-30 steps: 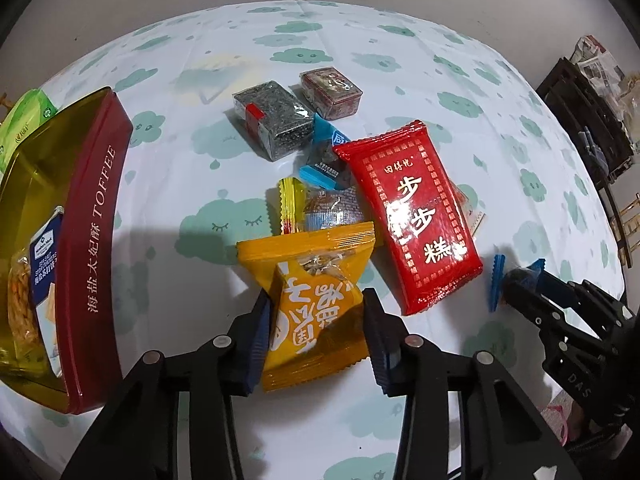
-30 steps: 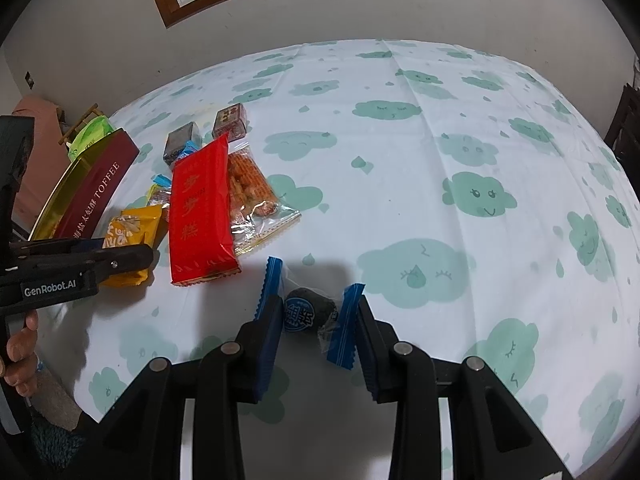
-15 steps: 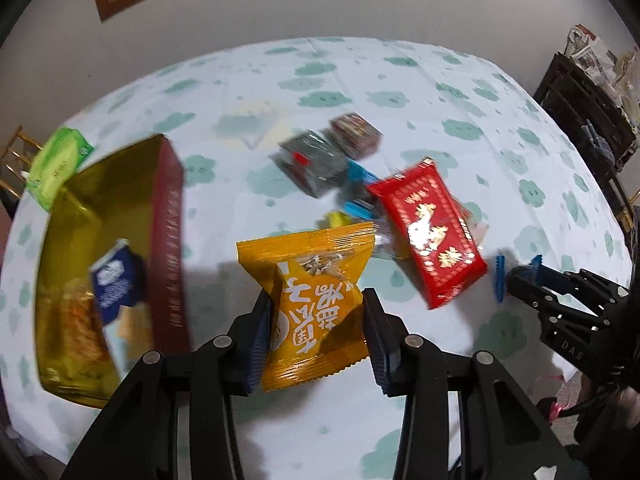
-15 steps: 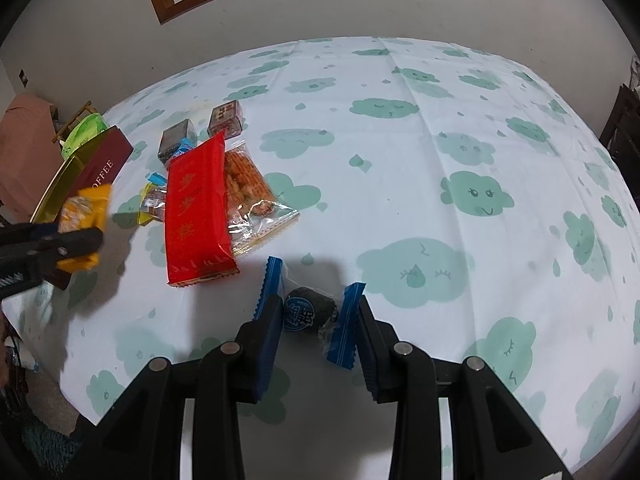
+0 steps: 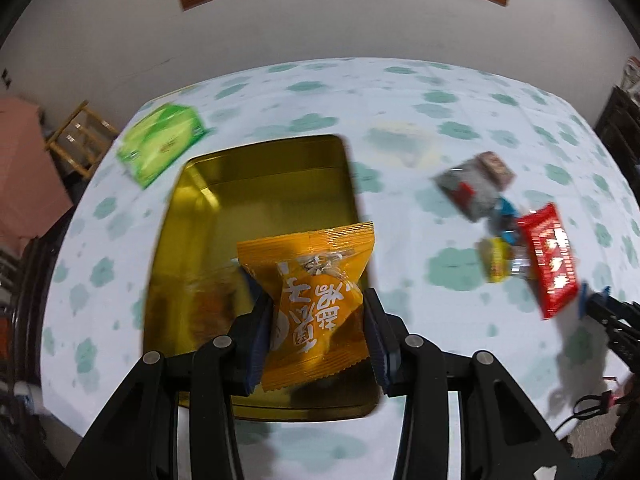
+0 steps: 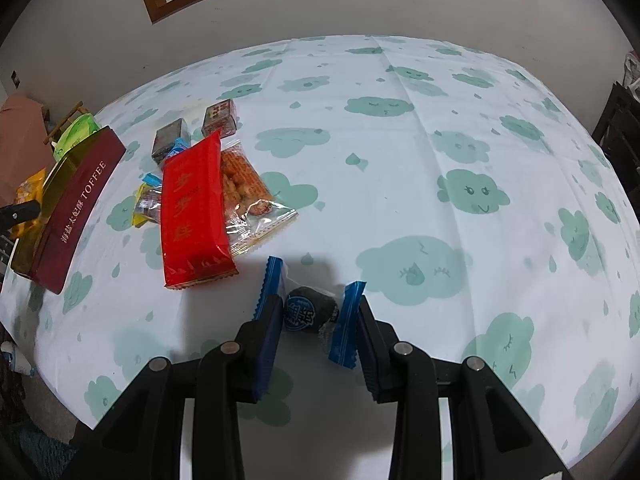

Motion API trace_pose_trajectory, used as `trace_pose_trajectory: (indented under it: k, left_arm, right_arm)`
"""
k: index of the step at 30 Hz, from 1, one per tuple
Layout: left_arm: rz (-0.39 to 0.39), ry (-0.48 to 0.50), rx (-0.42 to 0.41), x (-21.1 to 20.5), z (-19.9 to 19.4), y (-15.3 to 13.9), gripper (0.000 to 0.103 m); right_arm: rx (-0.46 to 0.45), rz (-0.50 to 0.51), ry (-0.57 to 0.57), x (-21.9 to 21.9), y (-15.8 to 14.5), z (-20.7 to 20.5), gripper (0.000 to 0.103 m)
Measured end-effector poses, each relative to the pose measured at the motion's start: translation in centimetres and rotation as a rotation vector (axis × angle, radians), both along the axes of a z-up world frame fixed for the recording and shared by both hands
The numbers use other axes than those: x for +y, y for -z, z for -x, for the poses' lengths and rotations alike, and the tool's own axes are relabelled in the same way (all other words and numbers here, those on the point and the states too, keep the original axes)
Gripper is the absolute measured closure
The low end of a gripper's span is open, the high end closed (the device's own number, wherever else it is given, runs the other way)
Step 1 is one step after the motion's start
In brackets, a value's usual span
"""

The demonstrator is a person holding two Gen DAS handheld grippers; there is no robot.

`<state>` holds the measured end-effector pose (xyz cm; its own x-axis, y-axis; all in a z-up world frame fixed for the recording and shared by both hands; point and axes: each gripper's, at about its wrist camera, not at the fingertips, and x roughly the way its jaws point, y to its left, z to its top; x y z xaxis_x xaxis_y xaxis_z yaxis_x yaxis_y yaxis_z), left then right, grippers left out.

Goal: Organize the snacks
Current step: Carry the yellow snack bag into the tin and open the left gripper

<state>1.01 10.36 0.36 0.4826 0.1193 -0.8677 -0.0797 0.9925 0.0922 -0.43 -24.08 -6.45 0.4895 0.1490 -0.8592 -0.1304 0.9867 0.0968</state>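
Observation:
My left gripper (image 5: 318, 330) is shut on an orange snack packet (image 5: 316, 300) and holds it above the open gold toffee tin (image 5: 256, 184). The tin shows from the side in the right wrist view (image 6: 76, 204), with the orange packet (image 6: 28, 196) over its far edge. My right gripper (image 6: 316, 320) is shut on a small dark candy in a blue-ended wrapper (image 6: 310, 312), just above the tablecloth. A red packet (image 6: 194, 208), a clear packet of orange crackers (image 6: 248, 188), two small boxes (image 6: 172, 142) and small sweets lie in a pile to the left.
A green packet (image 5: 162, 142) lies behind the tin near the table's far left edge. The cloud-print tablecloth (image 6: 440, 160) covers the table. A wooden stool (image 5: 80, 136) and pink furniture stand off the left edge; dark shelving stands at the right.
My left gripper has carried the orange packet left, from beside the snack pile to over the tin. My right gripper has held still with the candy.

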Motion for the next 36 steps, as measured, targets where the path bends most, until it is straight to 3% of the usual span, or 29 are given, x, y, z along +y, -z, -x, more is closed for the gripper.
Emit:
trace_pose_trajectory:
  k: [16,27,36]
  left_arm:
    - [-0.057,-0.067,0.080,5.4,0.8,3.7,0.064]
    - [-0.021,-0.096,0.076,6.4,1.0,4.4,0.063]
    - [-0.006,-0.116,0.081,6.7,1.1,4.7,0.055]
  right_arm:
    - [0.007,0.024,0.045,0.5,-0.1,0.0,0.067]
    - [-0.002,0.042,0.068,0.8,-0.3,0.2,0.069]
    - [-0.012,0.032,0.080,0.9,-0.6,0.4,0.071]
